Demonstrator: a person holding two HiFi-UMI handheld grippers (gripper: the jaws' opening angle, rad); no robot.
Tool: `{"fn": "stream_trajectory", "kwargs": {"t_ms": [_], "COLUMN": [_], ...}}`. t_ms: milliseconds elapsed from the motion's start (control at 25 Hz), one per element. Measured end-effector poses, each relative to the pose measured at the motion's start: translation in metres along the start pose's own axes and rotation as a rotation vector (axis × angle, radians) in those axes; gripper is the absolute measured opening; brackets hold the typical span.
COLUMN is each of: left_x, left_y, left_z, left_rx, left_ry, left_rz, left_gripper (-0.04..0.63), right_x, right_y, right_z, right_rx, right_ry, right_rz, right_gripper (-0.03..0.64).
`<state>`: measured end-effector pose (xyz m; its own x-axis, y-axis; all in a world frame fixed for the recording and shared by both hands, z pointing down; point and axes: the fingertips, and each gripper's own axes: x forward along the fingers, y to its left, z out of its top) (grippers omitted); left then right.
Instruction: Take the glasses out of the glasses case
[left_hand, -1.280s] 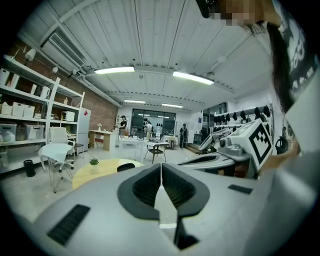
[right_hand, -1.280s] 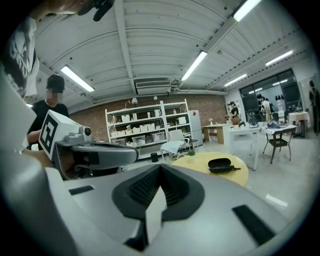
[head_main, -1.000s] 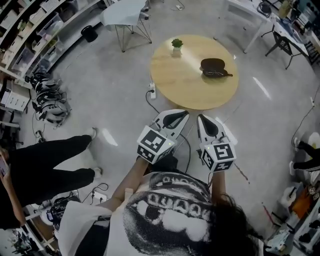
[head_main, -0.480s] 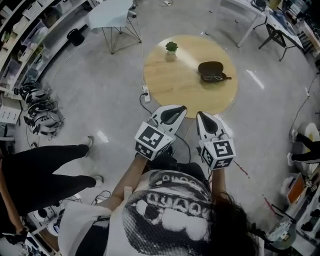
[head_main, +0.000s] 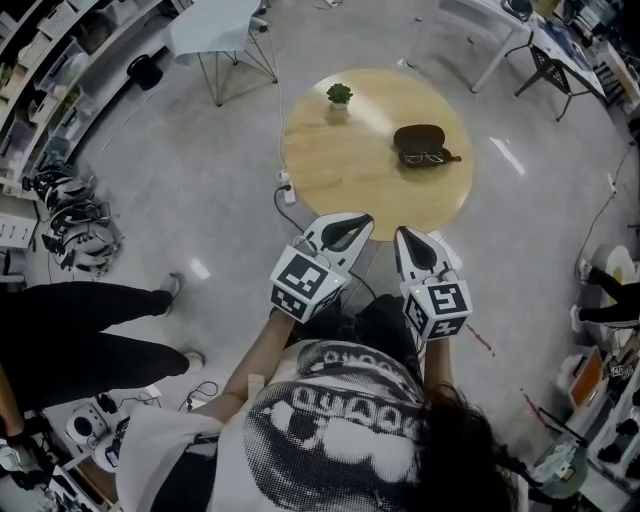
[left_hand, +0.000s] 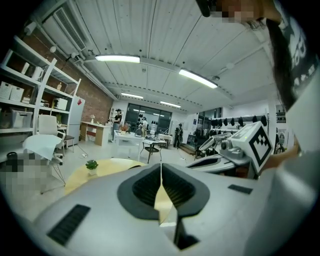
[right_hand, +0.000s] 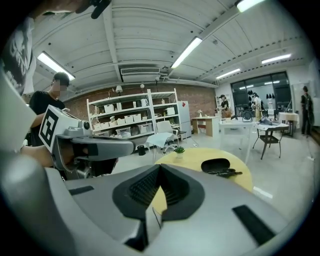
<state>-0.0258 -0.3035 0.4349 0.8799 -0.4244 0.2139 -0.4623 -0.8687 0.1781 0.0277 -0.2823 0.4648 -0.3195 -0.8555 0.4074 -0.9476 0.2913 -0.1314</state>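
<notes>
Both fingers (head_main: 338, 234) well short of case (head_main: 420, 140)

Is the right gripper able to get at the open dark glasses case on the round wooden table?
Probably not yet: the right gripper, shut, hangs short of the wooden table; nothing blocks the glasses case.

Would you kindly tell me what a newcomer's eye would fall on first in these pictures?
The round wooden table on the grey floor stands out, bearing a dark glasses case, the glasses at its near side, and a small potted plant. Short of it, the left hand-held gripper and the right hand-held gripper hang side by side, both shut and empty.
</notes>
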Motion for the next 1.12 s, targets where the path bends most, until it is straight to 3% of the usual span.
{"fn": "stream_trajectory", "kwargs": {"t_ms": [240, 520, 1120], "left_x": [0.028, 0.082, 0.171], "left_y": [0.007, 0.028, 0.048], "left_z": [-0.003, 0.004, 0.015], "left_rx": [-0.02, -0.043, -0.072], "left_ry": [0.02, 0.033, 0.079], "left_rz": [0.029, 0.12, 0.286], "left_gripper": [0.015, 0.015, 0.015], "right_x": [0.013, 0.047, 0.127], "right_y": [-0.029, -0.102, -0.231], "right_z": [-0.003, 0.011, -0.015], "right_rx": [0.01, 0.004, -0.066], "right_ry": [0.025, 0.038, 0.234], "right_rz": [0.03, 0.081, 0.199], "right_gripper": [-0.003, -0.003, -0.003]}}
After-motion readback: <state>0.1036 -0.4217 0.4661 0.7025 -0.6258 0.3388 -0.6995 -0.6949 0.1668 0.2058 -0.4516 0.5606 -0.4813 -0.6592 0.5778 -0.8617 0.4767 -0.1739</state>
